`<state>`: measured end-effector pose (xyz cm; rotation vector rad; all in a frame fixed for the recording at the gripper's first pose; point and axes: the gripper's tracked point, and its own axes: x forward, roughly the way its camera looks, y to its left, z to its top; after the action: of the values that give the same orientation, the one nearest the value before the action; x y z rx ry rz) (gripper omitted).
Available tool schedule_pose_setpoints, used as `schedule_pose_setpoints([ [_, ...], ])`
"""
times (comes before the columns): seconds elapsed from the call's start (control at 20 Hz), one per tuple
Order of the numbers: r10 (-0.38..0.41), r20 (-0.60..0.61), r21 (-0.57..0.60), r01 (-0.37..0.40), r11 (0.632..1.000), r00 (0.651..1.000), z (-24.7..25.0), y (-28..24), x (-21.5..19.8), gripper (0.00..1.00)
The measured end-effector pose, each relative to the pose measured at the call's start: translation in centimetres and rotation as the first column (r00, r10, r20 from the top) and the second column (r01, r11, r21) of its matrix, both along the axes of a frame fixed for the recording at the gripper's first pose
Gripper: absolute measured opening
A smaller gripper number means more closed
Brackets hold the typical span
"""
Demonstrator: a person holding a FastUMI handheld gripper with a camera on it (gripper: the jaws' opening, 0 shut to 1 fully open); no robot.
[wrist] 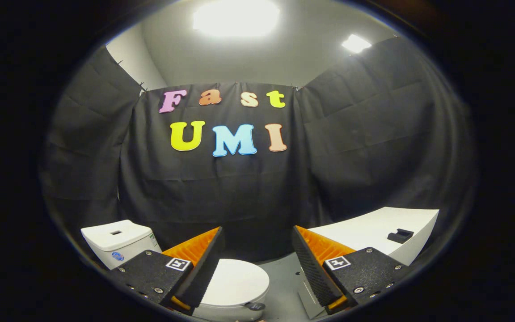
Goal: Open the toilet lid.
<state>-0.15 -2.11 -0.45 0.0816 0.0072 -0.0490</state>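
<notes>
Black cloth wall (pixel 221 188) hangs creased on three sides, pale ceiling (pixel 293 58) above w/ two bright light panels (pixel 236 18). Grey floor (pixel 284 281) below. White counter (pixel 373 230) at right, small dark object (pixel 399 235) on it.

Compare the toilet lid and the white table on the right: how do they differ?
The toilet lid is rounded, lies low and closed between and just below the open gripper fingers; the white table is straight-edged and sits higher, beyond the right finger. The lid's top is bare, with a small dark tab at its front rim; the table carries a small black object. The lid adjoins the tank; the table stands apart. Both are plain white and flat-topped.
</notes>
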Motion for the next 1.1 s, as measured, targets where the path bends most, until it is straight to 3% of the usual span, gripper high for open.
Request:
schedule_pose_setpoints([
  [0.55,0.067,-0.207,0.162,-0.033,0.986,0.976,-5.4,2.2,1.4,0.96],
  [0.8,0.116,-0.210,0.397,-0.024,0.918,0.971,-6.3,4.7,0.7,0.96],
  [1.1,0.101,-0.333,0.486,0.078,0.870,0.938,-12.0,4.5,0.6,0.95],
])
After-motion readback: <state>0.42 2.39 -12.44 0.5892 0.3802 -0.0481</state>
